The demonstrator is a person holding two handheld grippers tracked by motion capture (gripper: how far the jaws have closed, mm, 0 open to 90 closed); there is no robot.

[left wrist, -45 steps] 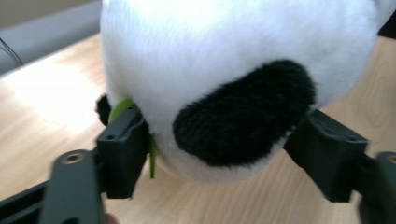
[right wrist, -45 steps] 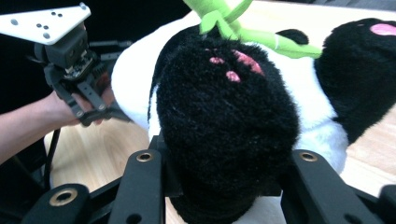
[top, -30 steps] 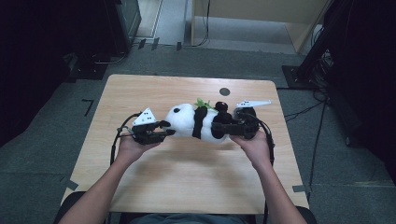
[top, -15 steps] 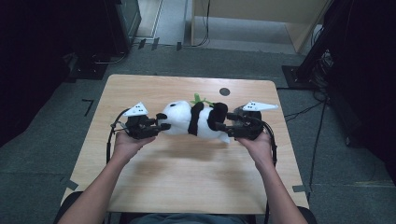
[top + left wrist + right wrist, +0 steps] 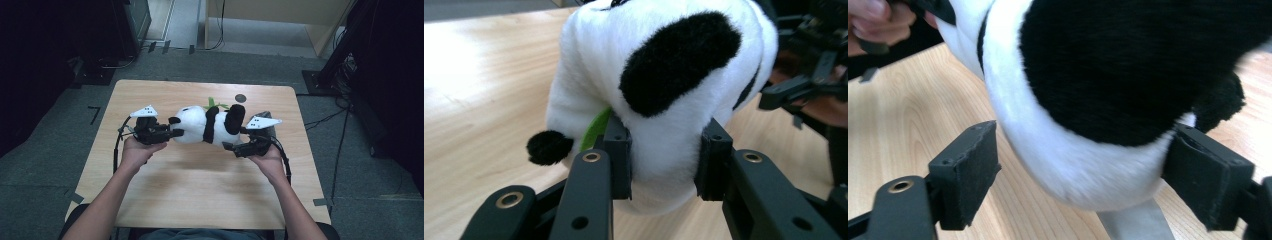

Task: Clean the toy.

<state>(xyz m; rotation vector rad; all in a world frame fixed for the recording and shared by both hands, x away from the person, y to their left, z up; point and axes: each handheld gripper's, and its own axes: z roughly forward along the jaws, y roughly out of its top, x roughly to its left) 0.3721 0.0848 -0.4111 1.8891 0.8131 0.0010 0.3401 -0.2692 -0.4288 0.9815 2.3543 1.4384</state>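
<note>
One panda [image 5: 205,125] shifted left; left tongs [image 5: 172,133] clamp head, right tongs [image 5: 231,146] wide.

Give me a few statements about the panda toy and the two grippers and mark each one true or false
1. The left gripper has its jaws pressed into the panda. True.
2. The panda is brown. False: it is black and white.
3. The right gripper has both jaws clamped on the panda. False: its left jaw stands clear of the plush.
4. The panda lies lengthwise between the two grippers in the high view. True.
5. The table is glass. False: it is light wood.
</note>
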